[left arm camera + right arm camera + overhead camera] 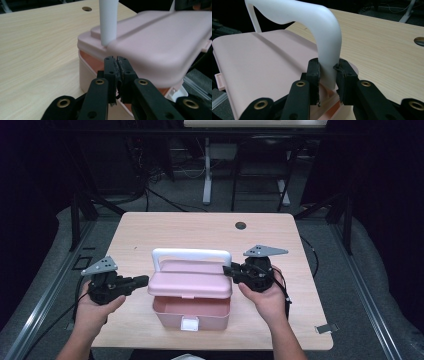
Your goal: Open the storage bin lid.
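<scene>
Pale wood table (150,227), dark room, left hand-held gripper (117,60) pressed together, right hand-held gripper (327,67) pinching white handle (325,37).

The light wood-grain table (175,227) occupies the centre of the high view, with a round cable hole (241,225) near its far edge. A white desk leg (207,175) and loose cables (165,197) occupy the grey floor at the upper centre.
</scene>
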`<state>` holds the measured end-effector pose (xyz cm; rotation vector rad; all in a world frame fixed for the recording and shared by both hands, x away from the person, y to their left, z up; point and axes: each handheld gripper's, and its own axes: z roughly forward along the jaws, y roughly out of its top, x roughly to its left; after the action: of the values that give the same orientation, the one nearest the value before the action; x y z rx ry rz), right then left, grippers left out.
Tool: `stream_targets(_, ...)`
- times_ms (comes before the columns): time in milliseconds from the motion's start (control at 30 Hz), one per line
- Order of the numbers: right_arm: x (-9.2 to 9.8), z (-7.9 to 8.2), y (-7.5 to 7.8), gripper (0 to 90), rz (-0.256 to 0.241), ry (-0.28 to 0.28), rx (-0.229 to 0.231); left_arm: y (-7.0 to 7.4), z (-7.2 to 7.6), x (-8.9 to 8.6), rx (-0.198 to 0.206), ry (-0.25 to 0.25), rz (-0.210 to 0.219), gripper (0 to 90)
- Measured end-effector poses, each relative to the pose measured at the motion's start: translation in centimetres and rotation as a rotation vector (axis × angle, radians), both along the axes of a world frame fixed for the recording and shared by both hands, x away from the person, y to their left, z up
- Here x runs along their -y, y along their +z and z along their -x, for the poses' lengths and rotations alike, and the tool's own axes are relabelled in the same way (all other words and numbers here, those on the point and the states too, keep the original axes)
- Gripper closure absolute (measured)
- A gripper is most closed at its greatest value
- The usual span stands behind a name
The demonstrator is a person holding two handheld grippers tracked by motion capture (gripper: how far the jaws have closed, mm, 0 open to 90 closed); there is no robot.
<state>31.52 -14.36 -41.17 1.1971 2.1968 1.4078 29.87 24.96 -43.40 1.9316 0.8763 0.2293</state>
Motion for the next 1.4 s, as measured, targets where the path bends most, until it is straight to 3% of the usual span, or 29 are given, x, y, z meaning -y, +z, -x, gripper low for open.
stream_targets(133, 0.0, 0.1, 0.0, 73.5, 0.003, 0.000, 0.005, -0.9, 0.5, 0.2, -0.029, -0.016, -0.018, 89.7)
stream_targets(233, 0.0, 0.1, 0.0, 73.5, 0.003, 0.000, 0.001, -1.5, 0.6, 0.5, -0.071, -0.058, 0.019, 89.7)
stream_targets(333, -0.1, 0.2, -0.1, 73.5, 0.005, -0.001, 0.003, -1.6, 0.6, 1.1, -0.053, -0.056, -0.016, 89.7)
stream_targets(567, 0.0, 0.2, -0.2, 73.5, 0.005, -0.003, 0.003, -1.6, 0.8, 1.7, -0.048, -0.062, -0.024, 89.6)
stream_targets(767, 0.0, 0.3, -0.2, 73.4, 0.005, -0.005, 0.003, -1.6, 0.9, 2.7, -0.039, -0.097, -0.049, 89.7)
stream_targets(1400, 0.8, 0.6, -0.4, 69.1, -0.004, -0.029, 0.012, -1.2, 1.2, 3.4, -0.021, -0.110, -0.056, 89.5)
